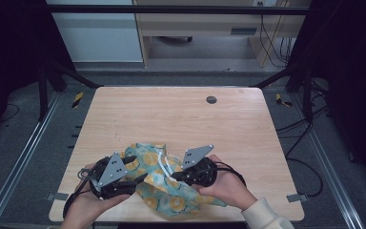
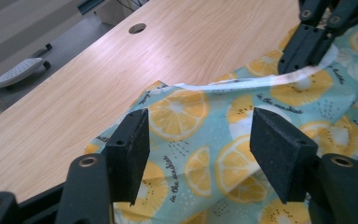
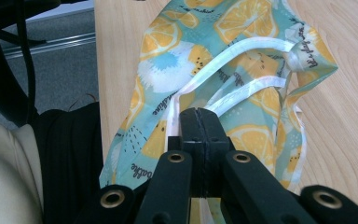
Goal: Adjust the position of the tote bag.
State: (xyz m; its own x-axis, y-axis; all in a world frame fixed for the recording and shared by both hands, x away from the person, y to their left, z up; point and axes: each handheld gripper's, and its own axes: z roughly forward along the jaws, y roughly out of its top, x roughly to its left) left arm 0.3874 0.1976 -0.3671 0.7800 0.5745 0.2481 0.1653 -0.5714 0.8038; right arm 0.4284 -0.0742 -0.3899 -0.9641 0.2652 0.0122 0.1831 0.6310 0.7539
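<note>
Table (image 1: 181, 114): light wooden top with a round cable hole (image 1: 211, 99) near its far edge; the work lies at the near edge, close to the person.
Drawstring bag (image 1: 164, 183): teal cloth printed with lemon slices, crumpled on the table between the two grippers, part of it reaching the near edge. Risk: a pull toward the person may drag the loose cloth off that edge.
Left gripper (image 2: 198, 147): jaws spread, the bag's cloth below and between them but no pad pressing on it. Risk: with this side unheld, nothing anchors the bag, so a tug on the cord is likely to slide the whole bag rather than close its mouth.
Right gripper (image 3: 200, 122): jaws pressed together, pinching the bag where the cords run in; whether the grip catches cord, cloth or both cannot be told. Risk: a thin, smooth ribbon may slip out under tension.
White drawstring (image 3: 242, 60): two flat loops arching from the right gripper to the gathered corner of the bag. Risk: the loops may twist or snag on a jaw, bunching the cloth unevenly.
</note>
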